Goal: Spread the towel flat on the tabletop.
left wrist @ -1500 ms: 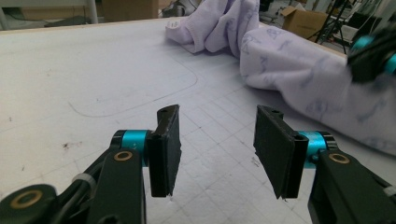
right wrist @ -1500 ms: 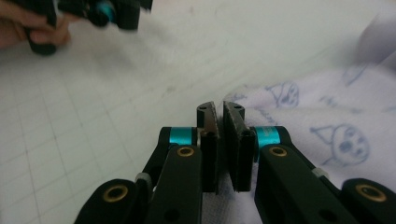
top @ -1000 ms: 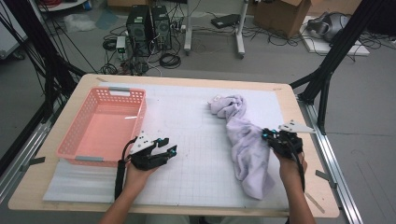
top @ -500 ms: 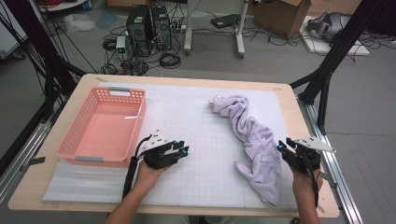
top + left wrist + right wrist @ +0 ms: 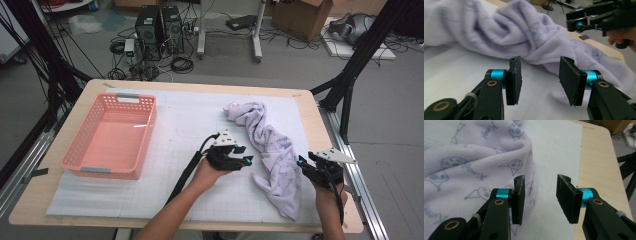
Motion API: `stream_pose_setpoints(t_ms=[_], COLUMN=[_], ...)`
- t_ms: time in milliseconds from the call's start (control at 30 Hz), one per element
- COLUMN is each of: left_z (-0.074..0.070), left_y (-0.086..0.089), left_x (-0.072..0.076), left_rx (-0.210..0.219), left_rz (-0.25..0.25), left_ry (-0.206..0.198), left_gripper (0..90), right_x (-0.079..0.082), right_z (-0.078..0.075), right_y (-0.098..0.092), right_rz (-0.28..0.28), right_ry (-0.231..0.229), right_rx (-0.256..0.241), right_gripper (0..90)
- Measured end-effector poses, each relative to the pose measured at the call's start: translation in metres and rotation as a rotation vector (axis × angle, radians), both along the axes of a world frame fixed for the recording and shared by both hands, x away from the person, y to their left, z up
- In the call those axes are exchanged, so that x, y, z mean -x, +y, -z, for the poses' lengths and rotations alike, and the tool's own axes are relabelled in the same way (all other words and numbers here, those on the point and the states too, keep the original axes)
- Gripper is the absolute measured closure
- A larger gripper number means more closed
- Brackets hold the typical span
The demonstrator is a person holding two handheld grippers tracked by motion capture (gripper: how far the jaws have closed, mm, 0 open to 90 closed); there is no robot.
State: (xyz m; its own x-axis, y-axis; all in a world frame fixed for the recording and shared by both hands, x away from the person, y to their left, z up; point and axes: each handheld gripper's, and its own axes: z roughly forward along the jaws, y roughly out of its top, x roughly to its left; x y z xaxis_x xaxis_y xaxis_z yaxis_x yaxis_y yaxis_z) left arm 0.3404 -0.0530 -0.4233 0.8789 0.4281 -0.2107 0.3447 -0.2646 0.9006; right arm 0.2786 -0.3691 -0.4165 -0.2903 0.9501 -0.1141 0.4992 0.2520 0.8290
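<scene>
A pale lilac printed towel (image 5: 272, 150) lies stretched out and crumpled along the right half of the white mat (image 5: 200, 125). My left gripper (image 5: 246, 161) hovers just left of the towel's lower part, open, with the towel's folds (image 5: 529, 37) right ahead of its empty jaws (image 5: 539, 75). My right gripper (image 5: 303, 165) sits at the towel's right edge near the table's right side, open; the towel's edge (image 5: 474, 170) lies beside its left jaw, and nothing is between the jaws (image 5: 539, 197).
A pink plastic basket (image 5: 112, 135) stands at the left of the mat. The wooden table edge (image 5: 330, 145) runs close on the right. Black frame legs, cables and computer cases stand on the floor beyond the table.
The towel has been drawn out longer toward the front. My right gripper has let go and moved to the towel's right edge. My left gripper has travelled right, up to the towel.
</scene>
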Motion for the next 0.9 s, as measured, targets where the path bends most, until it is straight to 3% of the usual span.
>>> stream_pose_setpoints(t_ms=[133, 267, 300, 333, 367, 433, 533, 633, 700, 733, 867, 900], left_z=[0.002, 0.005, 0.005, 0.005, 0.005, 0.003, -0.002, -0.006, -0.007, -0.007, -0.011, -0.01], left_y=[-0.032, -0.057, -0.063, -0.066, -0.066, -0.063, -0.045, -0.014, 0.021, 0.021, 0.069, 0.092], left_x=[0.003, 0.005, 0.006, 0.007, 0.009, 0.008, 0.005, 0.0, -0.004, -0.004, -0.006, -0.007], left_rx=[-0.009, -0.051, -0.068, -0.084, -0.097, -0.091, -0.058, -0.018, -0.002, -0.002, 0.016, 0.022], left_rz=[0.051, 0.078, 0.08, 0.081, 0.073, 0.079, 0.042, -0.016, -0.077, -0.077, -0.165, -0.223], left_ry=[0.015, 0.003, -0.008, -0.026, -0.05, -0.047, -0.042, -0.026, -0.011, -0.011, -0.031, -0.023], left_gripper=[50.6, 53.5, 56.5, 65.2, 83.9, 84.6, 84.8, 84.8, 84.8, 84.8, 84.8, 84.8], right_x=[-0.001, -0.001, -0.001, -0.001, 0.0, 0.001, 0.001, 0.0, 0.0, 0.0, -0.001, -0.001], right_z=[0.003, 0.003, 0.003, 0.003, 0.003, 0.003, 0.003, 0.004, 0.004, 0.004, 0.002, 0.002], right_y=[0.0, 0.002, 0.002, 0.002, 0.001, 0.001, 0.0, 0.001, 0.003, 0.003, 0.01, 0.013], right_rz=[-0.004, -0.009, -0.009, -0.008, -0.008, -0.009, -0.008, -0.014, -0.02, -0.02, -0.051, -0.064], right_ry=[0.012, 0.013, 0.011, 0.012, 0.01, 0.011, 0.014, 0.016, 0.019, 0.019, 0.019, 0.013], right_rx=[-0.003, 0.002, 0.002, 0.001, -0.004, -0.005, -0.009, -0.012, -0.011, -0.011, -0.017, -0.016], right_gripper=[58.1, 58.1, 58.2, 58.1, 58.2, 58.2, 58.2, 58.2, 58.2, 58.2, 58.2, 58.4])
